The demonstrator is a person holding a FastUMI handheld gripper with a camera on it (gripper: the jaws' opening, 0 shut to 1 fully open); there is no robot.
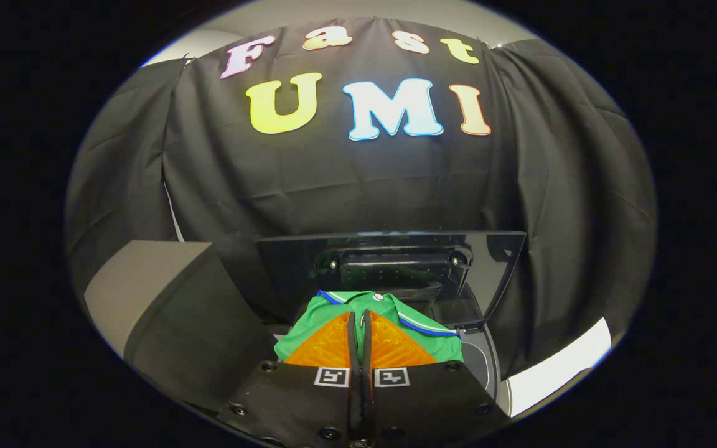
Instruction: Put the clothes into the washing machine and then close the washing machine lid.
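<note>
Right now my jaws (358, 323) are pressed nearly together, with only a thin dark slit between the two fingers (327, 345), and they sit directly over the green shirt (309, 323). Green cloth shows on both sides of the fingers and just ahead of their tips, so the garment reaches out to left and right of the grip. I take it that a fold of the fabric is pinched in that narrow gap, though the pinch point itself is hidden from me by the fingers.

Just past the fingertips I can see the shirt's collar (424, 325), trimmed with a white and blue stripe, and a small pale button (378, 297) near the middle of the collar area. The collar end points away from me, toward the washing machine (489, 367).

Beyond the shirt stands the machine's lid (389, 261), raised and upright, its dark glossy face turned toward me with a hinge bracket across its middle. To the right of the fingers, below the lid, a curved grey part of the machine's top and a pale rim show. I cannot tell whether the shirt hangs over the drum opening or rests on the machine's edge.

Off to my left, well apart from the shirt, sits a box-like block (165, 305) with a tan top and dark sides. Black cloth (333, 186) hangs behind everything.
</note>
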